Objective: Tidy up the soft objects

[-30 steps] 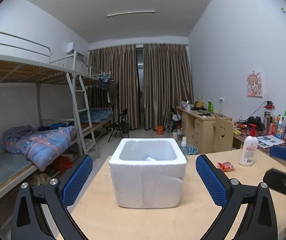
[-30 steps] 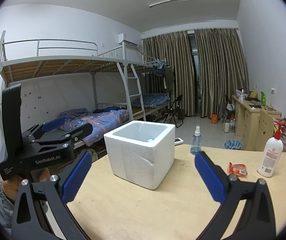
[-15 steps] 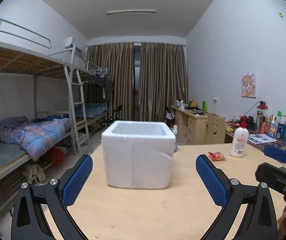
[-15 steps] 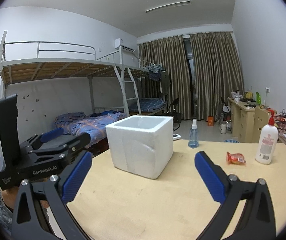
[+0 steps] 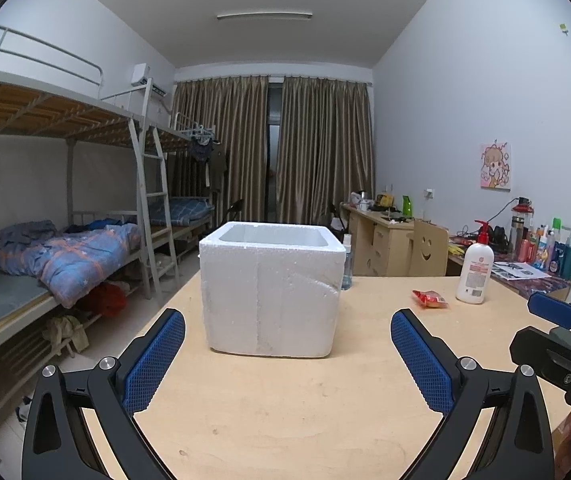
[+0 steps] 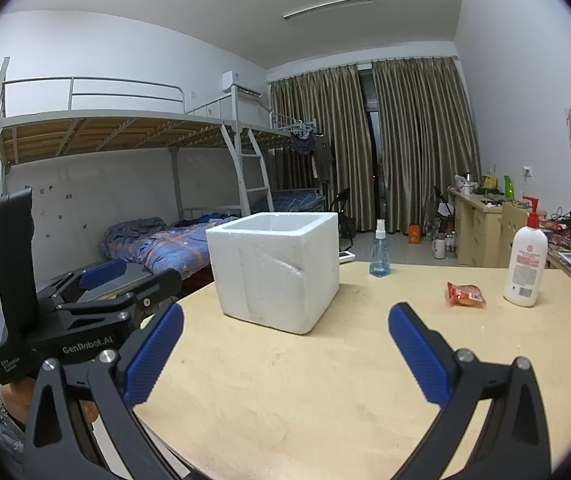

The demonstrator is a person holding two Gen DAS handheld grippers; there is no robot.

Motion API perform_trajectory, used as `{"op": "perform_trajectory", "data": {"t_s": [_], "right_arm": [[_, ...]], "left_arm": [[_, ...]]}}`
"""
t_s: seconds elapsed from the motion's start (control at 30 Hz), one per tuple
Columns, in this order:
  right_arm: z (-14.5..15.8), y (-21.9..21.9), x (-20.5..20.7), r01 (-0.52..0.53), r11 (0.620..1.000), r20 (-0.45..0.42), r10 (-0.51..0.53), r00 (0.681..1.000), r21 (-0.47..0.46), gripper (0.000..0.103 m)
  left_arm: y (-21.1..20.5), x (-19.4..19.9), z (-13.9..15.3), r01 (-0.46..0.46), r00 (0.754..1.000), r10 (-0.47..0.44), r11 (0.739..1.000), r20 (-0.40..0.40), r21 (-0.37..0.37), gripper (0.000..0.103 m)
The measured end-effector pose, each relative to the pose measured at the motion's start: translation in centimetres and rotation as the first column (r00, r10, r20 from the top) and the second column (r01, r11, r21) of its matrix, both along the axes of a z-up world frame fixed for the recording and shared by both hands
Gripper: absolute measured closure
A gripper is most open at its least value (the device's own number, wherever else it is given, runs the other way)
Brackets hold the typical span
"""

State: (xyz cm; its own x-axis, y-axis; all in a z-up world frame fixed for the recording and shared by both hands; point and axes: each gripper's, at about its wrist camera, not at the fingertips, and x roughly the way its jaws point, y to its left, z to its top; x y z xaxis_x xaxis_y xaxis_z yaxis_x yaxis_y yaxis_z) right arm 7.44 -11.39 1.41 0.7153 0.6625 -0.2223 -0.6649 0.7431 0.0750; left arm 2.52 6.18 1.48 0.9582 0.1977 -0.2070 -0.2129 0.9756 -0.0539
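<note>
Square foam box, smooth wooden table

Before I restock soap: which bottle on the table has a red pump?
The white lotion bottle by the red packet; the small blue spray bottle has a white top.

A white foam box stands upright and open-topped on the pale wooden surface, one front wall dented by a slanting crease. To its right, well apart, a small red packet lies flat beside the box's near edge line.
</note>
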Motion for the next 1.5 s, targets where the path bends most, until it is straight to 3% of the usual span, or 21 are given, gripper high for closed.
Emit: {"op": "perform_trajectory", "data": {"t_s": [0.6, 1.03, 1.5], "right_arm": [[-0.2, -0.3, -0.6, 0.015, 1.0, -0.004, -0.015, 1.0, 0.01, 0.0], [-0.6, -1.4, -3.9, 0.024, 0.999, 0.03, -0.025, 0.999, 0.03, 0.0], [-0.7, -0.7, -6.5, 0.013, 1.0, 0.085, -0.014, 0.996, 0.014, 0.0]], "left_arm": [[-0.3, -0.8, -0.2, -0.008, 1.0, 0.008, 1.0, 0.0, 0.003, 0.0], [-1.4, -5.7, -1.0, -0.015, 0.997, 0.014, 1.0, 0.082, 0.011, 0.0], [-1.3, -8.0, -1.3, -0.02, 0.996, 0.018, 1.0, 0.086, 0.013, 0.0]]}}
